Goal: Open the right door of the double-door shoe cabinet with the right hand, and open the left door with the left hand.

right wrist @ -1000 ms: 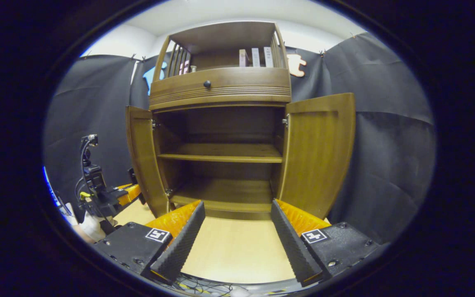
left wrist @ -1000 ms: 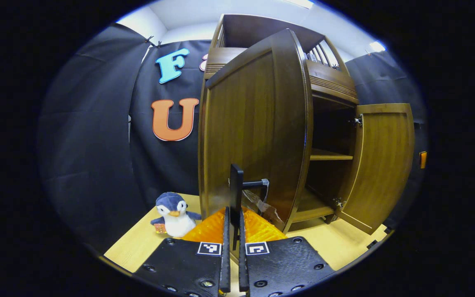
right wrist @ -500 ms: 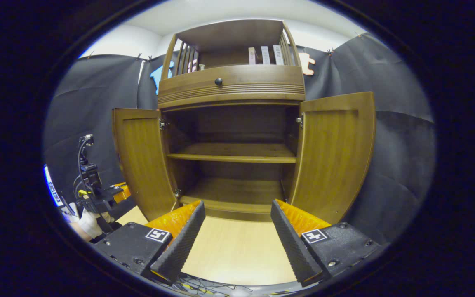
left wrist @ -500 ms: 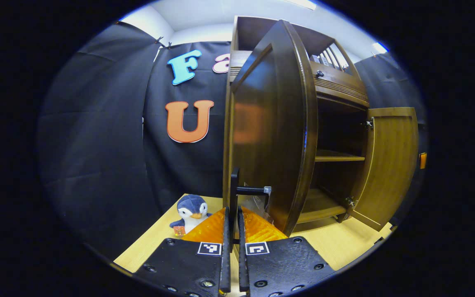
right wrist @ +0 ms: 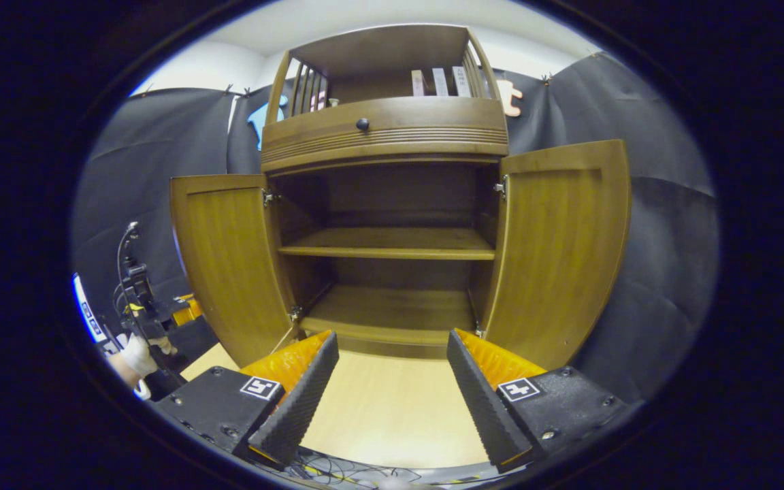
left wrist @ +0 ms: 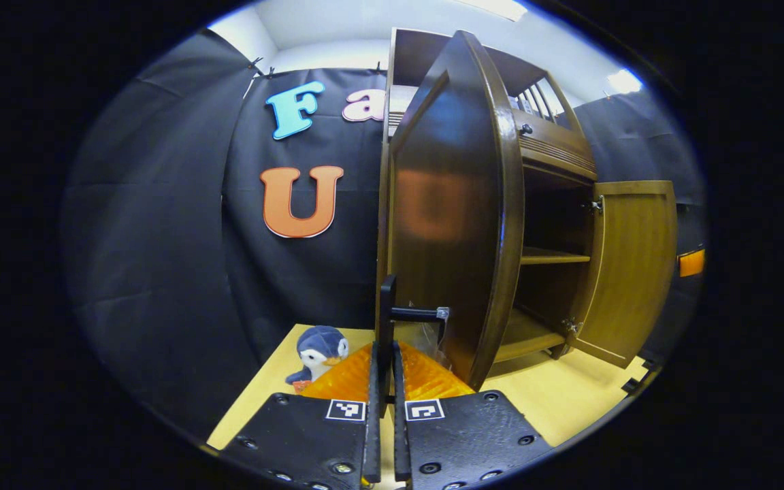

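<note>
Booth floor (right wrist: 392, 408): both doors swung wide; left gripper (left wrist: 384, 381) clamps left door handle (left wrist: 388, 320); right gripper (right wrist: 392, 381) spread, holding nothing.

The shoe cabinet (right wrist: 384, 133) of dark brown wood is standing straight ahead of the right gripper's spread fingers (right wrist: 297, 395), showing one shelf inside. Its right door (right wrist: 559, 248) is hanging wide open above the right-hand finger. Its left door (right wrist: 229, 255) is standing wide open too, its black handle (left wrist: 387, 320) sitting pinched between the left gripper's fingers (left wrist: 371, 422).
</note>
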